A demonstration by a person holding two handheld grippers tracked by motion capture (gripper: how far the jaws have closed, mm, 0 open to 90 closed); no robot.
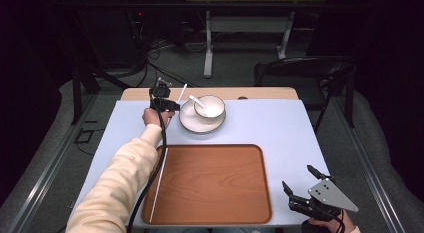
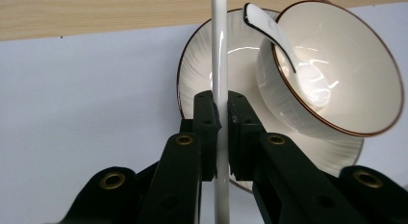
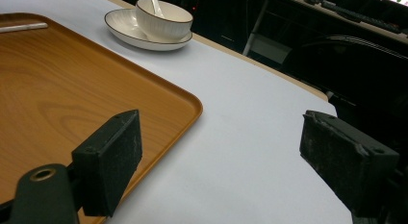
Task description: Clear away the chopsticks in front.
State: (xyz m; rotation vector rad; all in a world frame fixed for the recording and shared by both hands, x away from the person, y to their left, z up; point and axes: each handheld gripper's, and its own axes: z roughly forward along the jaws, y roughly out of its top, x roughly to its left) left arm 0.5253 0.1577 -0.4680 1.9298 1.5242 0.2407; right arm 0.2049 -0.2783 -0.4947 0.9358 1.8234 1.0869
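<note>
Jaws of the left gripper (image 2: 220, 132) are clamped on a white chopstick (image 2: 219, 51), arm stretched far out beside the plate (image 1: 189, 122) and bowl (image 1: 210, 106). Right gripper (image 1: 301, 182) sits low by the tray (image 1: 215, 183) corner – jaws wide apart.

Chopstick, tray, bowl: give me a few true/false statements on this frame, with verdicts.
1. The left gripper is shut on a white chopstick. True.
2. The right gripper holds the spoon. False: its jaws stand open with nothing between them; the spoon lies in the bowl.
3. The bowl sits on a plate. True.
4. A second chopstick lies on the wooden tray along its left edge. True.
5. The plate is on the tray. False: it stands on the table beyond the tray.
</note>
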